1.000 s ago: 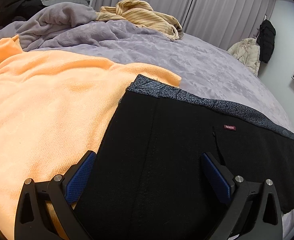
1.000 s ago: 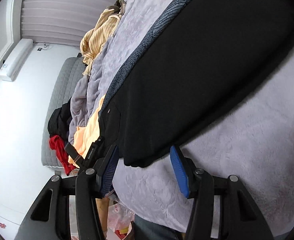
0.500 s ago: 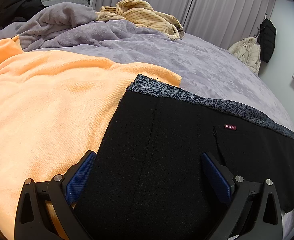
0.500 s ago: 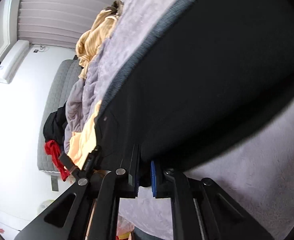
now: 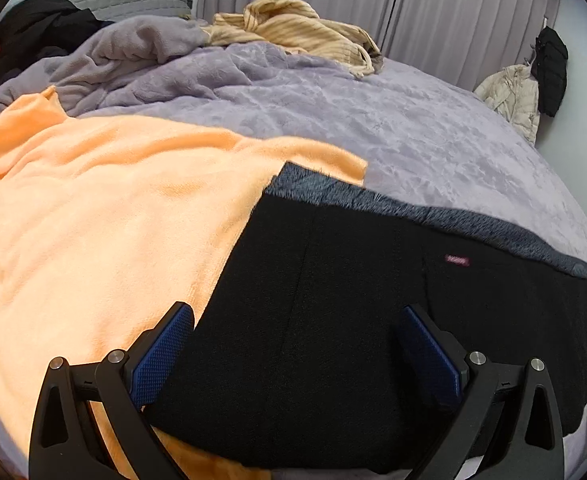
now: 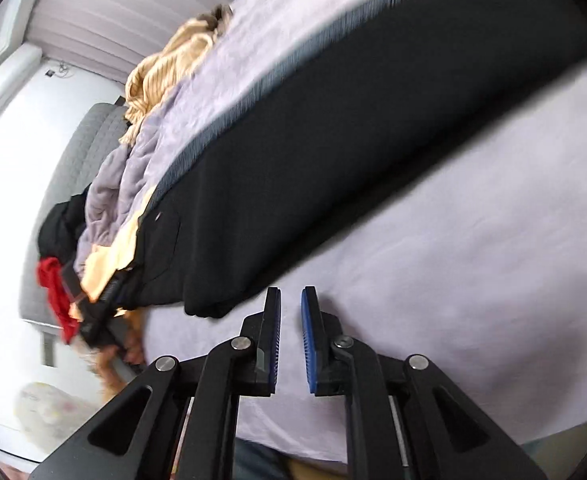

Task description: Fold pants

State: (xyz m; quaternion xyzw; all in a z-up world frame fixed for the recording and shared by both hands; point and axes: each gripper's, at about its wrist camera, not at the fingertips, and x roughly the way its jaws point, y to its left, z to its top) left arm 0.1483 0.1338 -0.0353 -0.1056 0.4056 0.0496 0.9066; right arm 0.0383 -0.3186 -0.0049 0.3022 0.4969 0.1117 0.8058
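Note:
Black pants (image 5: 333, 264) with a grey patterned waistband (image 5: 473, 224) lie flat across the bed, one end resting on an orange blanket (image 5: 113, 220). My left gripper (image 5: 295, 314) hovers over the pants, its jaws wide open, and its blue pads (image 5: 161, 352) grip nothing. In the right wrist view the pants (image 6: 333, 140) run diagonally, with a folded corner near the bottom. My right gripper (image 6: 291, 292) sits just right of that corner over the purple cover. Its jaws are opening from a narrow gap and nothing is between them.
A purple bedspread (image 5: 413, 128) covers the bed. A striped beige garment (image 5: 293, 28) lies at the far side, and black and red clothes (image 5: 41, 28) are piled by the grey headboard. Jackets (image 5: 513, 96) hang on the right wall before curtains.
The right gripper closed at the pants' corner half a second ago. It now stands off the cloth with a small gap and has pulled back. The left gripper rose slightly and stays open.

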